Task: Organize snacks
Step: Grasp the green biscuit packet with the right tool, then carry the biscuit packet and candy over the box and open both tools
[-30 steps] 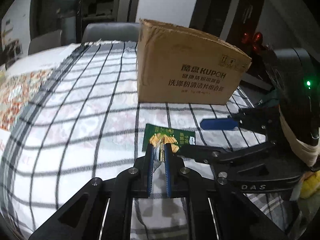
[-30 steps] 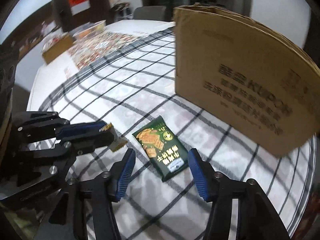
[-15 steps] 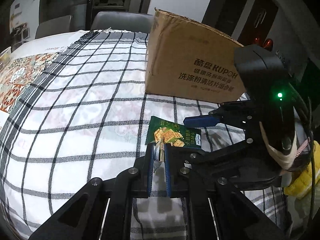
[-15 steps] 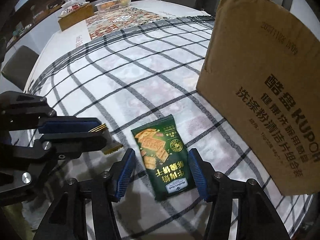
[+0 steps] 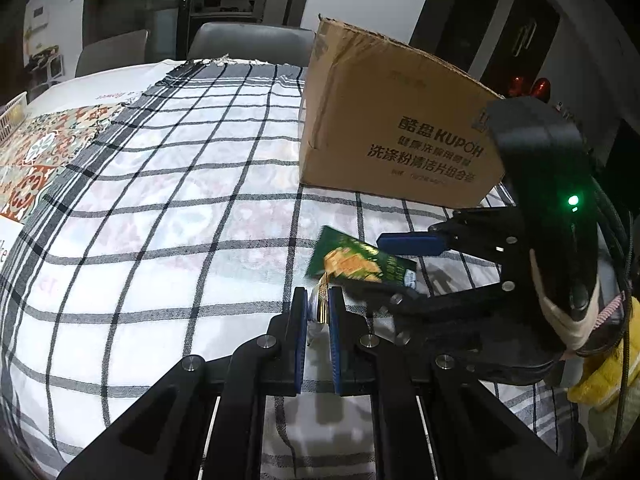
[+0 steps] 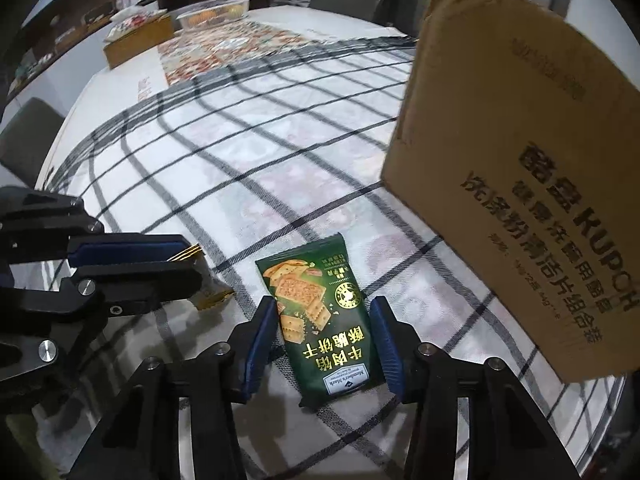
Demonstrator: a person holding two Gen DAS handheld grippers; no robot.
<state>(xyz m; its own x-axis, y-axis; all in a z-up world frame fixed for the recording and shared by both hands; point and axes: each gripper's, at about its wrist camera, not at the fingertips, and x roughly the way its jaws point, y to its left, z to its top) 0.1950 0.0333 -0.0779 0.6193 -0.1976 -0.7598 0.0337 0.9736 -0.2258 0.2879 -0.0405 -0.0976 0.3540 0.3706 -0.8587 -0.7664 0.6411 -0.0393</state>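
A green cracker packet (image 6: 320, 312) lies flat on the checked tablecloth; it also shows in the left wrist view (image 5: 360, 265). My right gripper (image 6: 323, 325) is open, with one blue finger on each side of the packet's lower half, not touching it. My left gripper (image 5: 319, 303) is shut on a small gold-edged snack packet (image 5: 320, 300), which also shows in the right wrist view (image 6: 200, 276), just left of the green packet. A brown cardboard box (image 5: 394, 136) stands behind them; it also shows in the right wrist view (image 6: 528, 168).
The checked tablecloth (image 5: 168, 216) covers the near table. A patterned runner (image 6: 224, 48), a clear food tray (image 6: 216, 14) and a wooden box (image 6: 138, 42) lie at the far side. Chairs (image 5: 252, 42) stand behind the table. A yellow bag (image 5: 604, 376) sits at the right edge.
My right gripper has moved forward and down, so its open fingers now straddle the green packet. My left gripper stays shut on the small packet and has shifted slightly.
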